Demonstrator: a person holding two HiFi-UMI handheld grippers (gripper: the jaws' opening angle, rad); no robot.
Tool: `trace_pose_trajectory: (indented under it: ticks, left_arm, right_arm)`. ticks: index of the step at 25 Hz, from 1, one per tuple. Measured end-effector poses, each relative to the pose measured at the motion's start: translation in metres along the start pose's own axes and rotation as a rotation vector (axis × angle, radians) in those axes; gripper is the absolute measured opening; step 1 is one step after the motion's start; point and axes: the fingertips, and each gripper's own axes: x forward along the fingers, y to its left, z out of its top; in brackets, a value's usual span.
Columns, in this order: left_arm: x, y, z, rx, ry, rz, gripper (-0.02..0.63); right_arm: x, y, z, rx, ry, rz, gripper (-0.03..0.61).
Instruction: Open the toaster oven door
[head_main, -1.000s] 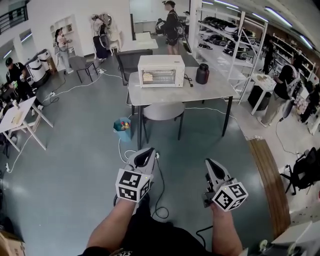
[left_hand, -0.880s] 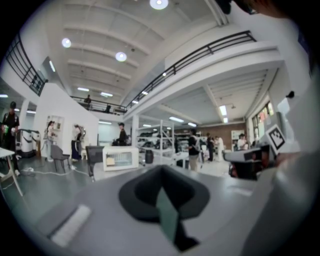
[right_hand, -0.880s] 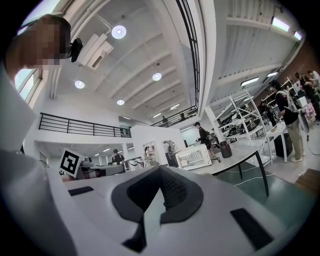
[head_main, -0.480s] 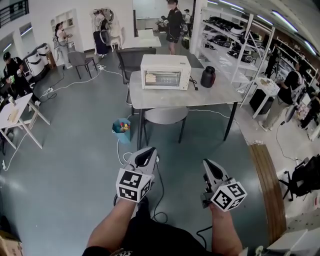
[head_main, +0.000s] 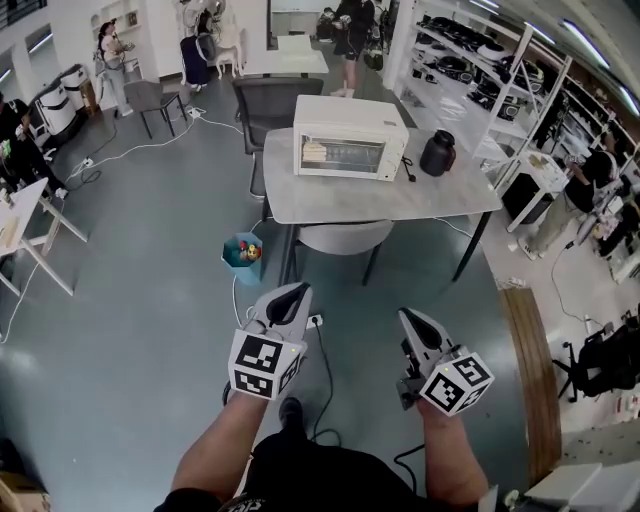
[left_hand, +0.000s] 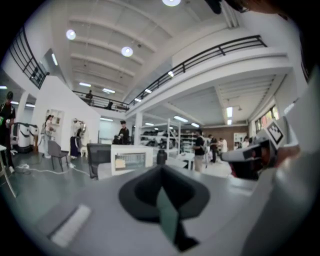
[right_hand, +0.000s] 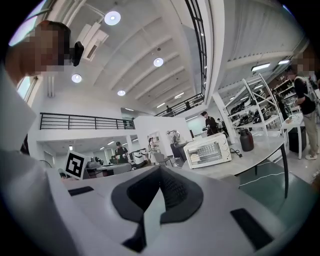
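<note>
The white toaster oven (head_main: 350, 138) sits toward the far left of the grey table (head_main: 400, 203), door shut and facing this way, with a black jug (head_main: 438, 153) just to its right on the same top and a round stool (head_main: 345, 237) tucked under the near edge. Well short of the table, the person holds both grippers low over the floor (head_main: 130, 330): the left gripper (head_main: 292, 292) has its jaws pressed together on nothing, and the right gripper (head_main: 409, 319) beside it is closed up empty too. A blue bin (head_main: 243, 253) stands on the floor left of the table legs.
</note>
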Motion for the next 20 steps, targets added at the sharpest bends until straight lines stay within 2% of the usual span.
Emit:
trace_pose_trajectory:
  ticks: [6,12,20]
  left_arm:
    - [0.015,0.071,-0.005,-0.036,0.0,0.008,0.008]
    - [0.009,0.121,-0.008,-0.064,-0.002,0.015,0.008]
    - [0.011,0.136,-0.009,-0.096,-0.011,-0.023,0.008]
  right_arm:
    - [0.07,0.013,-0.004,-0.024,0.049,0.001,-0.006]
    - [0.109,0.031,0.0,-0.03,0.062,-0.012,-0.006]
    - [0.131,0.041,0.006,-0.046,0.06,-0.022,-0.008]
